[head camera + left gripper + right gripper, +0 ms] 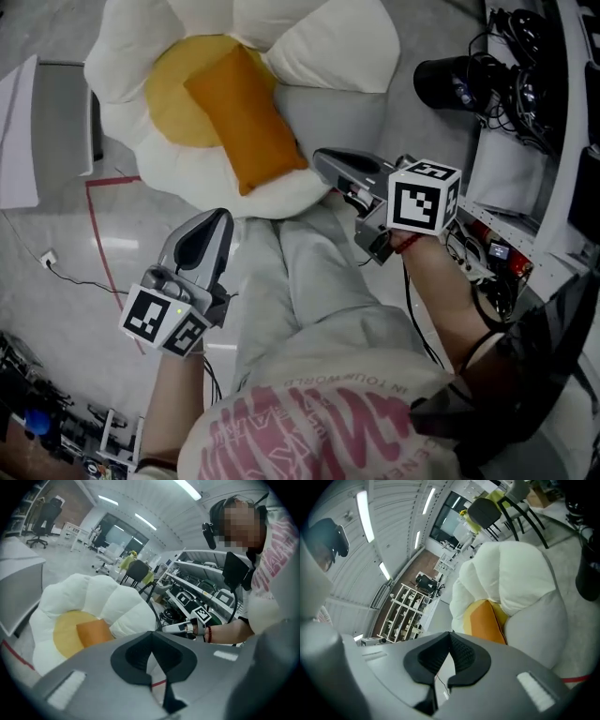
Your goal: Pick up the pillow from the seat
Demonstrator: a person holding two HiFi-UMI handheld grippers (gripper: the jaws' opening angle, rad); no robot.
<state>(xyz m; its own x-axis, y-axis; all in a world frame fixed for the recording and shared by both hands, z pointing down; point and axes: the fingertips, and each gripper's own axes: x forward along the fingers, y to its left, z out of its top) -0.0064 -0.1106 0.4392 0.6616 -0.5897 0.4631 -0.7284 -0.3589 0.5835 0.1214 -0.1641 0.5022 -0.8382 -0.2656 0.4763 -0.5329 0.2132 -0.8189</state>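
Note:
An orange pillow (246, 117) lies slantwise on the yellow middle of a white flower-shaped seat (309, 42); it also shows as the orange pillow (93, 633) and the orange pillow (487, 620). My left gripper (223, 216) hovers over the floor just below the seat's front edge, jaws shut and empty. My right gripper (319, 157) sits at the seat's near edge, just right of the pillow's lower corner, jaws shut with nothing between them. Neither gripper touches the pillow.
A red tape line (103, 234) marks the grey floor. A white panel (19, 131) stands at the left, with a cable (66, 277) below it. A black stool (455, 82) and a rack of cables and gear (525, 141) crowd the right. The person's legs (300, 272) stand between the grippers.

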